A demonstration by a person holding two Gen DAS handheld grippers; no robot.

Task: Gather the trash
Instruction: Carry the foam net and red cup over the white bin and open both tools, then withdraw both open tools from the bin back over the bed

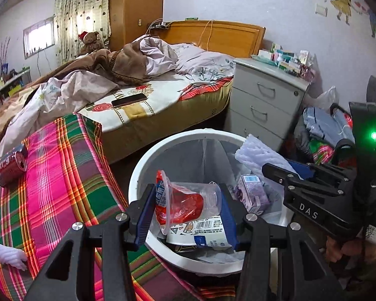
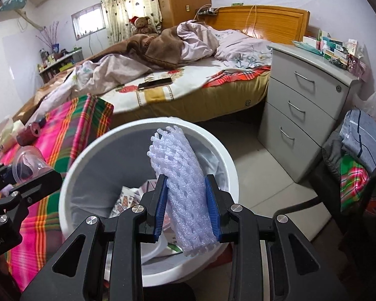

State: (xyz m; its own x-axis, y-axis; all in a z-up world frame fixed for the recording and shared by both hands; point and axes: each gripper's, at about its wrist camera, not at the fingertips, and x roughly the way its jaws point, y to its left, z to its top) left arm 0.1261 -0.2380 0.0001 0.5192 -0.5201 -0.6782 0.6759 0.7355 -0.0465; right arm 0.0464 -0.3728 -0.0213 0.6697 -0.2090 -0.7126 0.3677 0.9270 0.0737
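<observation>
1. Your left gripper (image 1: 185,210) clamped the clear plastic cup (image 1: 185,200) above the white trash bin (image 1: 137,175), ready to drop.
2. Your right gripper (image 2: 186,207) pinched the foam fruit net (image 2: 183,188) over the bin too.
3. A red can (image 1: 10,164) lay left of it, uncollected.

Both wrist cameras look down from close above the round white plastic bin (image 1: 137,175) (image 2: 228,160), sharing the wooden-framed bed (image 1: 220,35) (image 2: 270,20) beyond.

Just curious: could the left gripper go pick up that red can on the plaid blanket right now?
Probably not yet: the left gripper is shut on a plastic cup over the bin. The can itself lies unobstructed.
</observation>
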